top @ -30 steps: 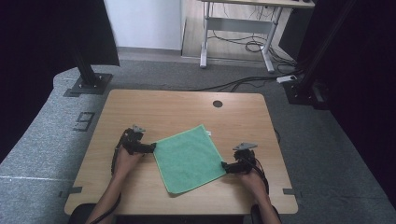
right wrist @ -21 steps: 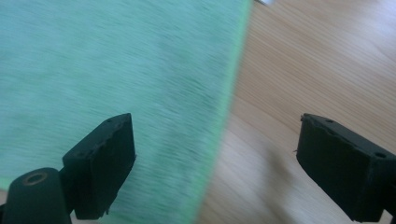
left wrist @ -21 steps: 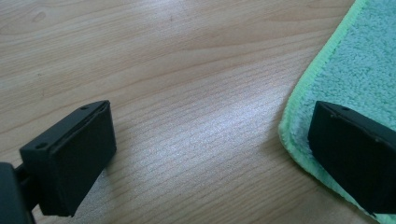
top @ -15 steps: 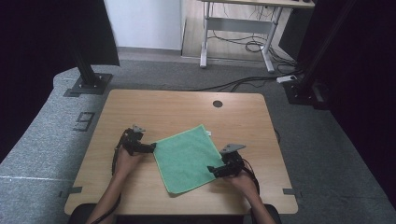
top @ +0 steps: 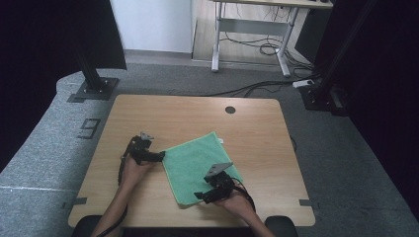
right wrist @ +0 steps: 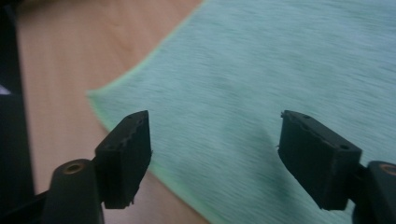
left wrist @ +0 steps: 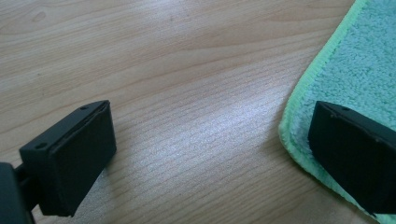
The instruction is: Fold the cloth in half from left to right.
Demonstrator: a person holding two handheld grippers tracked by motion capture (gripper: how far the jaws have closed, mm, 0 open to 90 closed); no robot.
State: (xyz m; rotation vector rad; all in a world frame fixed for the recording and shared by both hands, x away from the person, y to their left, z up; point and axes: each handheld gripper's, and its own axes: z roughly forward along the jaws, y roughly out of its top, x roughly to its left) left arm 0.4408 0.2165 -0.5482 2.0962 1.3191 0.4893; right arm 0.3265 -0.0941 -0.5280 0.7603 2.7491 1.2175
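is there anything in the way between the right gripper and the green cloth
Nothing visible. The right gripper is at the near corner of the green cloth, its jaws apart, having just been closing, over the fabric with nothing gripped. The left gripper sits at the cloth's left corner, well aside.

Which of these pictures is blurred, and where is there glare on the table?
Right gripper view: motion blur smears the green cloth and softens the right gripper. Left gripper view: sharp, with a pale sheen on the table between the open jaws of the left gripper. High view: evenly lit table, dark surroundings.
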